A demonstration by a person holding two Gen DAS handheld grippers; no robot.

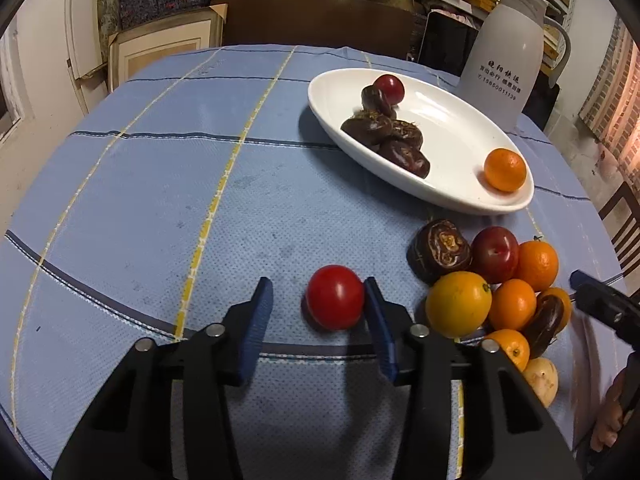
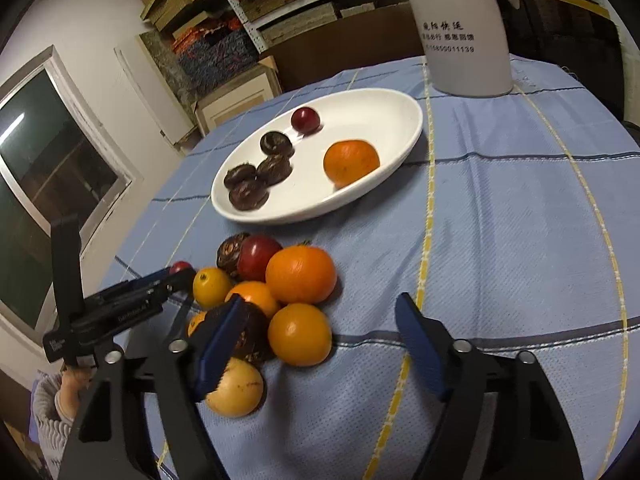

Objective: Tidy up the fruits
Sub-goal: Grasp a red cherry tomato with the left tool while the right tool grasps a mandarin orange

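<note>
A red plum (image 1: 335, 297) lies on the blue cloth between the open fingers of my left gripper (image 1: 318, 288), touching the right finger. A white oval plate (image 1: 452, 120) (image 2: 384, 100) holds a plum (image 1: 389, 88), several dark brown fruits (image 1: 384, 136) and an orange (image 1: 505, 169) (image 2: 351, 161). A pile of oranges, a plum and dark fruits (image 1: 492, 280) (image 2: 276, 300) lies on the cloth near the plate. My right gripper (image 2: 320, 316) is open above the near side of the pile, an orange (image 2: 299, 334) between its fingers, untouched.
A white thermos jug (image 1: 508, 52) (image 2: 460, 28) stands behind the plate. A yellow-tan fruit (image 2: 236, 390) lies at the pile's near edge. The left gripper shows in the right wrist view (image 2: 120, 304). Shelves and boxes stand behind the round table.
</note>
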